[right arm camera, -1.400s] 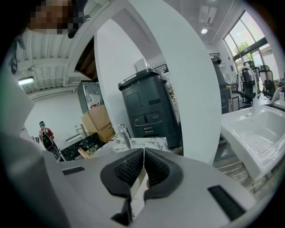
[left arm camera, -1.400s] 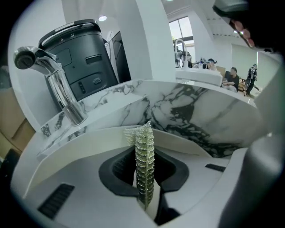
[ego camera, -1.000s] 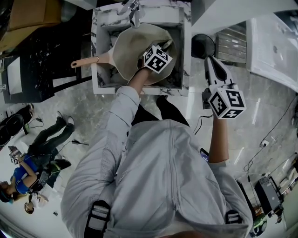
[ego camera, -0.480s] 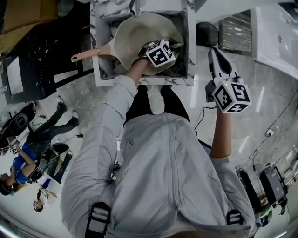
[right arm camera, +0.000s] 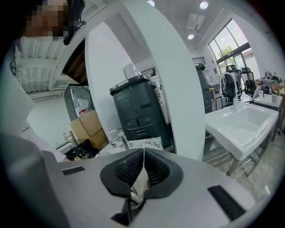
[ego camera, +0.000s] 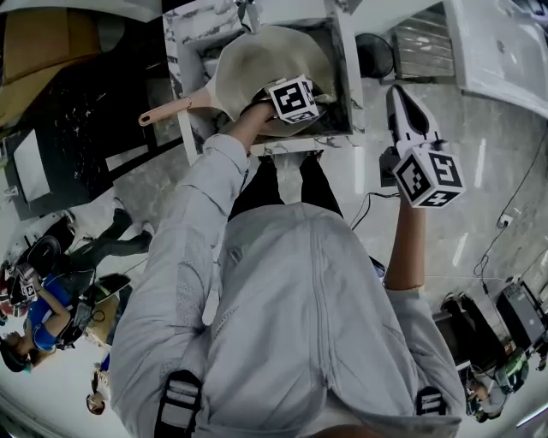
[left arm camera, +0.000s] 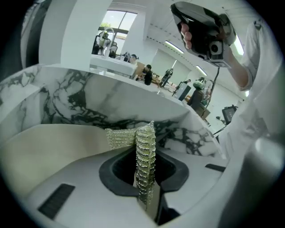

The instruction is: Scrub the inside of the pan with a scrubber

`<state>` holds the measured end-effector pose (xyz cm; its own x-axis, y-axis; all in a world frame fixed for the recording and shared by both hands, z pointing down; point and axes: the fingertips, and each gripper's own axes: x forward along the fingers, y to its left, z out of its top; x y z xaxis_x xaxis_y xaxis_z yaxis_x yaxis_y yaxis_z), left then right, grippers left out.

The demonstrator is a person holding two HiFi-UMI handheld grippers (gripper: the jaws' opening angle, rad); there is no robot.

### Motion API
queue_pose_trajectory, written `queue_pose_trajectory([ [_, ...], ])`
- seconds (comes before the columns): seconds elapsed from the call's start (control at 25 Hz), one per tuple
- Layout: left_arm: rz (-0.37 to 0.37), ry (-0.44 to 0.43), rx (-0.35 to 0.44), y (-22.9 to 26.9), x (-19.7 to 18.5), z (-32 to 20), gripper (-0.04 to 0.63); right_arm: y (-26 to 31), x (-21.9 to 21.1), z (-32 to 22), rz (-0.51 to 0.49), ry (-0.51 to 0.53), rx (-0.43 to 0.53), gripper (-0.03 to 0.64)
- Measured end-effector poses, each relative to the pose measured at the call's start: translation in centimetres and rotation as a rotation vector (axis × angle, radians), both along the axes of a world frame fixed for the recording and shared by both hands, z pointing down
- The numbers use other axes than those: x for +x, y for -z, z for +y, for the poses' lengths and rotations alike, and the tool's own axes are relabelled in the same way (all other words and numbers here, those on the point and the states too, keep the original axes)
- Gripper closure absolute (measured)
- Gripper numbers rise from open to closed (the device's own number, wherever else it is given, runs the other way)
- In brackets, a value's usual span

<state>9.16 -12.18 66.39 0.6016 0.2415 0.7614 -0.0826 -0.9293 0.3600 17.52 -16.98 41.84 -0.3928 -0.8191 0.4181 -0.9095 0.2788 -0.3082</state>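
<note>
A cream pan (ego camera: 261, 56) with a pinkish handle (ego camera: 171, 109) lies in the marble sink (ego camera: 182, 60). My left gripper (ego camera: 313, 87) is down inside the pan near its right rim, shut on a silvery mesh scrubber (left arm camera: 144, 164). The scrubber stands pinched between the jaws, and one flap folds left over the pan's pale inner wall (left arm camera: 49, 147). My right gripper (ego camera: 400, 98) is held up right of the sink, away from the pan. In the right gripper view (right arm camera: 143, 153) its ridged pads meet with nothing between them.
A faucet (ego camera: 250, 13) stands at the sink's back edge. A black round bin (ego camera: 375, 56) and a wire rack (ego camera: 425, 53) sit right of the sink, with a white basin (ego camera: 505, 51) further right. A dark counter (ego camera: 77, 128) is on the left. Cables lie on the floor (ego camera: 505, 231).
The left gripper has stayed in the pan with the scrubber and shifted a little along the near-right side. The right gripper stays raised. The head view has drifted.
</note>
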Motion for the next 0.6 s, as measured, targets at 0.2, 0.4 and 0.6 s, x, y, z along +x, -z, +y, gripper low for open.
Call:
queue_pose_trajectory([
  [0.2,0.011,-0.148,-0.148,1.3,-1.3,3.2,0.531,0.9,-0.9,1.1,0.007,-0.025,0.001,0.581],
  [0.4,-0.039,-0.235,-0.248,2.1,-3.0,4.9,0.531,1.5,-1.4,2.0,0.016,-0.033,0.002,0.581],
  [0.6,-0.106,-0.28,-0.312,2.2,-5.4,5.9,0.531,2.1,-2.2,2.5,0.02,-0.029,0.007,0.581],
])
